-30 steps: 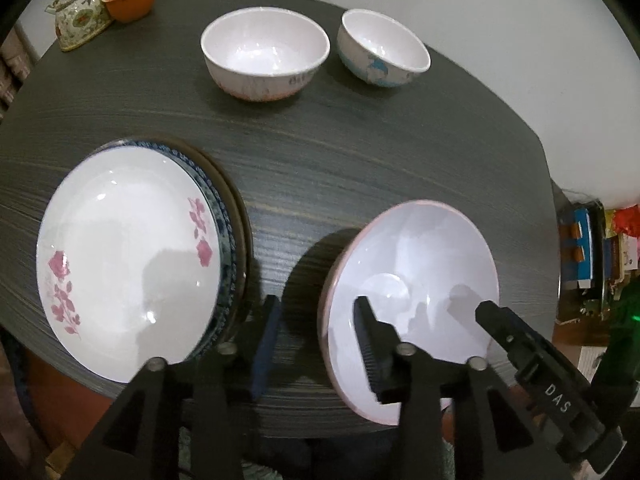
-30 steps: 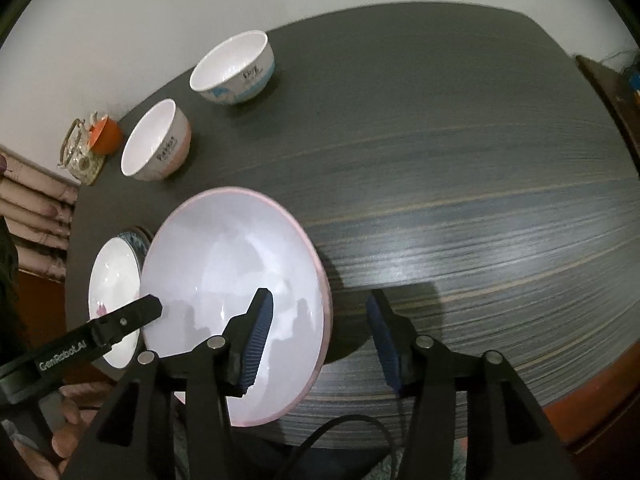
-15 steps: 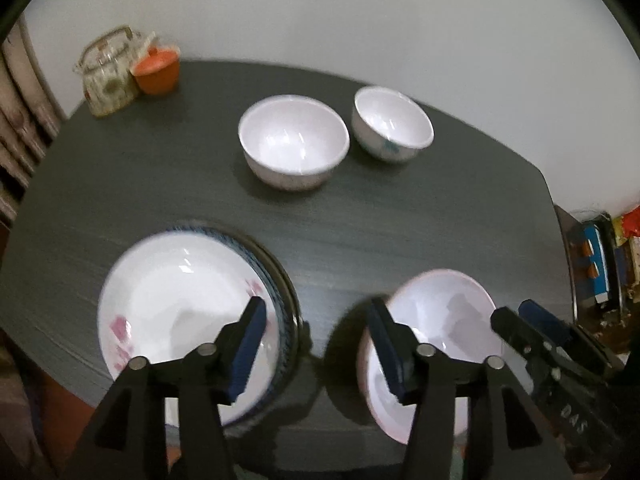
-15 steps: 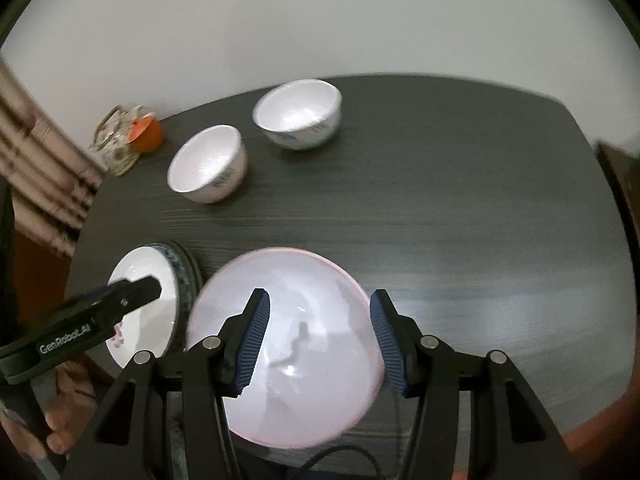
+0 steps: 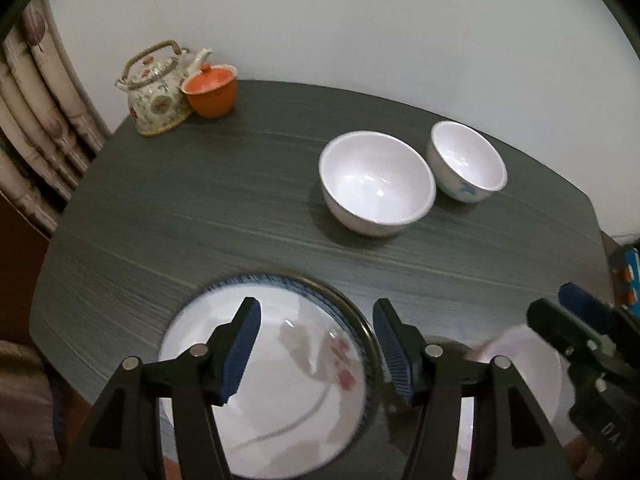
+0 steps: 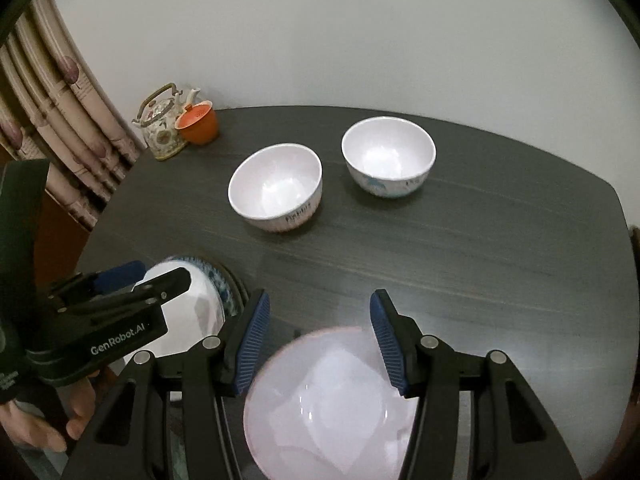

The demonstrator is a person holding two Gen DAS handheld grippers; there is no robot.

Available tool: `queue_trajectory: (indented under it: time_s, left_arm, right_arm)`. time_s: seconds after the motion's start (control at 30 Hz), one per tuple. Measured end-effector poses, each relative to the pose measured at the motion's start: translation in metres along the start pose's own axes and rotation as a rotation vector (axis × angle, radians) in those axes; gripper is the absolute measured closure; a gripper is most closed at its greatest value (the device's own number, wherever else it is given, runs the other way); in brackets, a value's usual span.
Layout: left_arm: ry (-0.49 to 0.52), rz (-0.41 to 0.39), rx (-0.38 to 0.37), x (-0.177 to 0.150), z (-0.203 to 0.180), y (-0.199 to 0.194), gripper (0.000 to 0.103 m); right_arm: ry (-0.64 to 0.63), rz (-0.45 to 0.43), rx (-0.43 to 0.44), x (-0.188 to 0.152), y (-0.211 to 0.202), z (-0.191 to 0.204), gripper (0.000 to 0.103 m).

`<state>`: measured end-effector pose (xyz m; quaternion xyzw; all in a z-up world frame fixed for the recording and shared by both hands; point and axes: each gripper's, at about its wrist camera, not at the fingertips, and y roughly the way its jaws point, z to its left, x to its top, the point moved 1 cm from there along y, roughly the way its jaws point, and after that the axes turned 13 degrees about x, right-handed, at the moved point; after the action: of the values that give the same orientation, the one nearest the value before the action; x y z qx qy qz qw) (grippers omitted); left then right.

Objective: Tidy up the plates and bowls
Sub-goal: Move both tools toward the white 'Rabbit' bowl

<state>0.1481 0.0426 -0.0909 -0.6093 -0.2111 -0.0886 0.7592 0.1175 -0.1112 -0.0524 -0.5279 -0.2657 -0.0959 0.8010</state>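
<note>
A white plate with pink flowers (image 5: 280, 380) lies on a blue-rimmed plate (image 5: 352, 320) at the table's near edge. My left gripper (image 5: 316, 344) is open above it, empty. A pink-rimmed white plate (image 6: 332, 404) lies to the right, under my open, empty right gripper (image 6: 320, 340); it also shows in the left wrist view (image 5: 516, 364). Two white bowls stand at the back: a wider bowl (image 6: 276, 186) (image 5: 376, 182) and a blue-patterned bowl (image 6: 388, 156) (image 5: 466, 162).
A floral teapot (image 5: 156, 88) and an orange lidded cup (image 5: 210, 90) stand at the dark table's (image 5: 200, 208) far left corner. A curtain (image 6: 60, 120) hangs at the left. A white wall is behind the table.
Both grippers have pulled back and risen, away from the plates. The left view has swung over the flowered plate; the pink-rimmed plate now lies flat on the table.
</note>
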Motion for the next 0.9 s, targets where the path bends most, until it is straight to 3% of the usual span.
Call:
queue_trajectory:
  time_s: [0.4,0.9]
  left_arm:
    - [-0.048,-0.055,0.013,0.056,0.013,0.032,0.043]
    - [-0.053,0.048,-0.073,0.101,-0.003,0.099,0.043]
  right_arm:
    - [0.005,0.003,-0.001,0.045,0.039,-0.012,0.053]
    - [0.077,0.13,0.046,0.087,0.118,-0.039,0.053]
